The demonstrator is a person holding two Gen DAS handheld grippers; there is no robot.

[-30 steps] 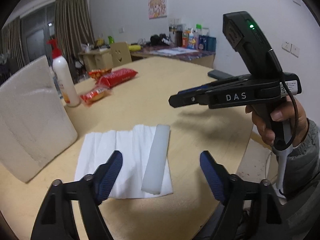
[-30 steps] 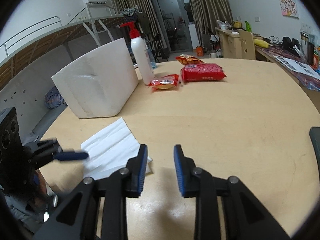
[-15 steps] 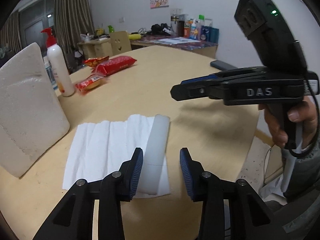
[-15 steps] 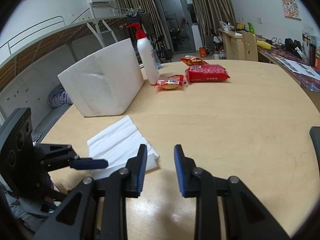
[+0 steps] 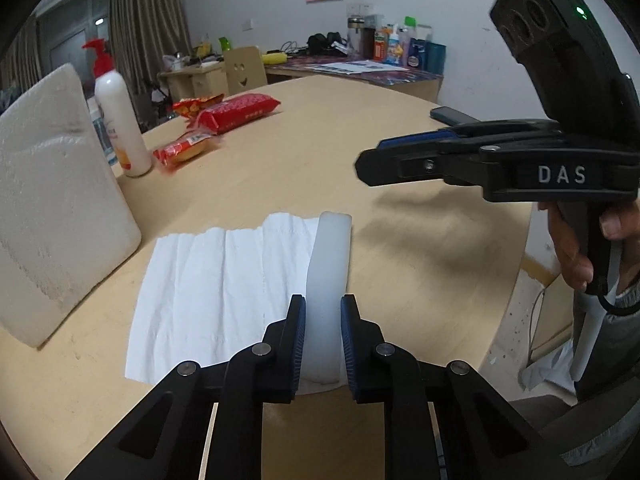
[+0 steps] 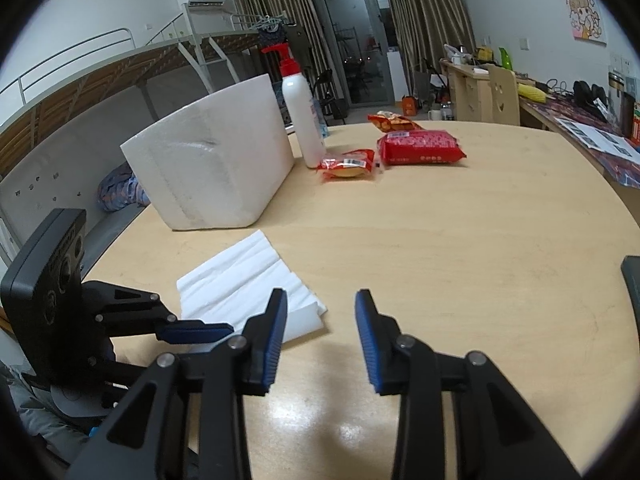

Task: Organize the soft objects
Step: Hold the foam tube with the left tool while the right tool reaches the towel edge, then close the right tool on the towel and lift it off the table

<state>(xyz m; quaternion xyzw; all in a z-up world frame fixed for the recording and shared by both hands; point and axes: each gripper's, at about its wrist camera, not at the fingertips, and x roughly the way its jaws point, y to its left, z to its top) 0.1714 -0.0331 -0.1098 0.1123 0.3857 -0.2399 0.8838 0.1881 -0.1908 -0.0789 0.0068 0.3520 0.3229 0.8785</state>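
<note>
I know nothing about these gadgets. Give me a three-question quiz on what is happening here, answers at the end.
1. True or false: the left gripper is shut on the foam strip.
2. What lies under the strip? A) tissue B) phone C) snack pack
3. Fill in: the right gripper is ____ and holds nothing.

Key: 1 true. 2 A, the tissue. 3 open.

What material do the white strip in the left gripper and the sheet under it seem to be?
White strip: probably soft foam or silicone; matte, slightly translucent, rounded edges. Sheet: likely tissue paper; thin, creased, one torn edge. The left gripper clamps the strip.
</note>
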